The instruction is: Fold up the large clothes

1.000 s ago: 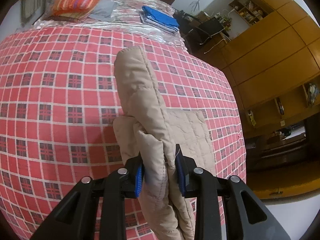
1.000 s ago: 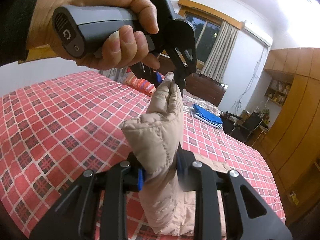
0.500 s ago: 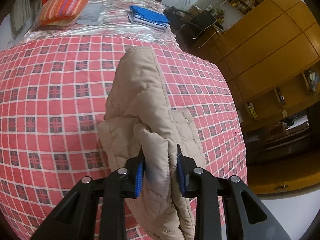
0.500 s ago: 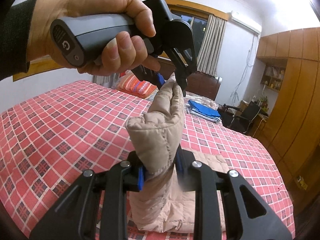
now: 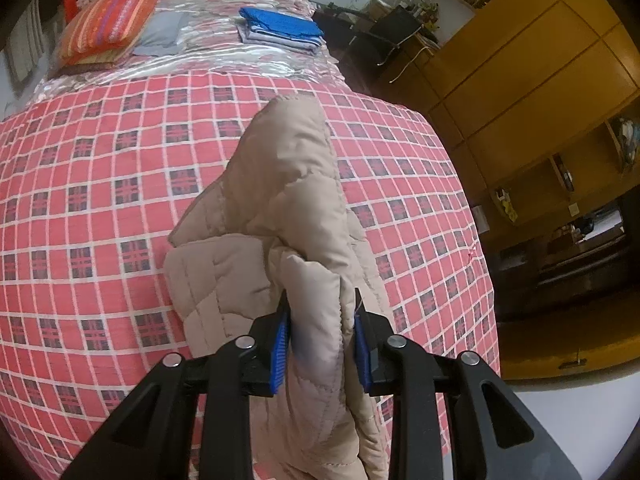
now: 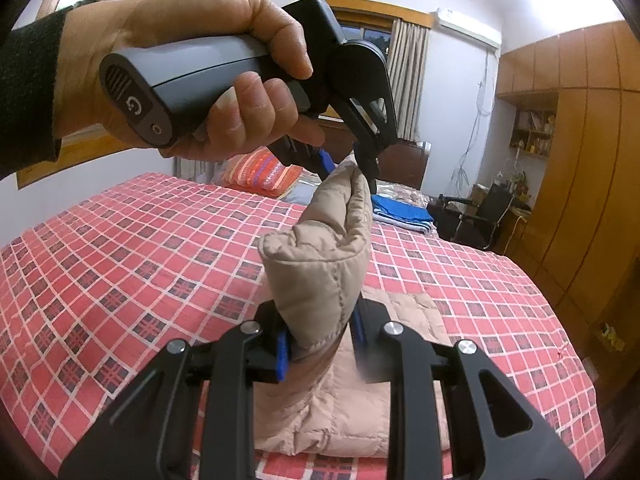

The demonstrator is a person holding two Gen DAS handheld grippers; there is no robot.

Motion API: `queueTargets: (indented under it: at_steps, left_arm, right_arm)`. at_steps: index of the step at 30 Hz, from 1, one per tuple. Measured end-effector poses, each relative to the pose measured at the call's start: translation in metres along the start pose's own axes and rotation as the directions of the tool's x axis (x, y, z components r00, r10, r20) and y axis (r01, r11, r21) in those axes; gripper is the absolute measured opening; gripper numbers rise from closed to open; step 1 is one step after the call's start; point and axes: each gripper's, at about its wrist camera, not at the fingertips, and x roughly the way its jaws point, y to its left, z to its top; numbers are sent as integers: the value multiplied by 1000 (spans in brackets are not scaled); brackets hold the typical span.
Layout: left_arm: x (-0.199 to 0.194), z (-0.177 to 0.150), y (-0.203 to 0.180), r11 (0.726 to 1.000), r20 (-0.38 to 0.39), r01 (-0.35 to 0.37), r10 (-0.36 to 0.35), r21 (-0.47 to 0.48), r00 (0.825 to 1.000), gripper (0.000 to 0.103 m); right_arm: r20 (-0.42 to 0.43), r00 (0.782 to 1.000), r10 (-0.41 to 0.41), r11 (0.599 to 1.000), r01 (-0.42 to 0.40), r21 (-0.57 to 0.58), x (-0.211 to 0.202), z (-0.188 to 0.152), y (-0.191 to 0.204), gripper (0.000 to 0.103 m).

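Above checked bedspread, both grippers' jaws clench beige quilted jacket, seemingly folded.

Beige quilted jacket, part lifted, part lying on the bed

The jacket was a puffy, pale tan garment stitched in quilted panels, with a neat seam running along its edge. One thick fold of it was drawn up off the bedding and stood almost upright, bunched and rounded at the top, tapering to a pinched tip higher up. The rest lay flat below in a folded, roughly rectangular slab on the red checked cover, near the foot-side edge of the bed. From above, the raised part spread into a broad soft ridge with a smaller padded flap hanging beside it.
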Motion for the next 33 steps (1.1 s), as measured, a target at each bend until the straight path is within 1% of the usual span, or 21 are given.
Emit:
queueTargets:
  at_steps: [6,13,19,25,29,32,33]
  left_arm:
    - [19,3,-23,1000,-7,-20,20,17,1000,28]
    - [51,4,-52,998,-30,-47,48,39,998,28]
    - [82,3,-68,997,-55,-65,68,51,996,28]
    - [113,3,-80,994,-80,-86,91,63,993,28]
    - [135,1,-85,992,-93,-105,111,71,989,28]
    - [148,-1,-85,991,-99,-114,121,72,988,28]
    - [152,-2,-85,990,-100,-118,125,75,987,29]
  right_arm:
    - [5,1000,-12,1000,12,26,-3,-12,-22,23]
    - [-10,1000,0,996,0,88,1,-27,-50,23]
    - [-33,999,15,991,-11,135,6,-45,-74,23]
    - [-56,998,15,988,-6,154,15,-61,-90,23]
    - [-75,996,51,979,-35,199,22,-72,-103,23]
    - [-92,990,105,961,-77,267,29,-83,-118,23]
    - [-98,986,136,947,-101,304,32,-87,-125,23]
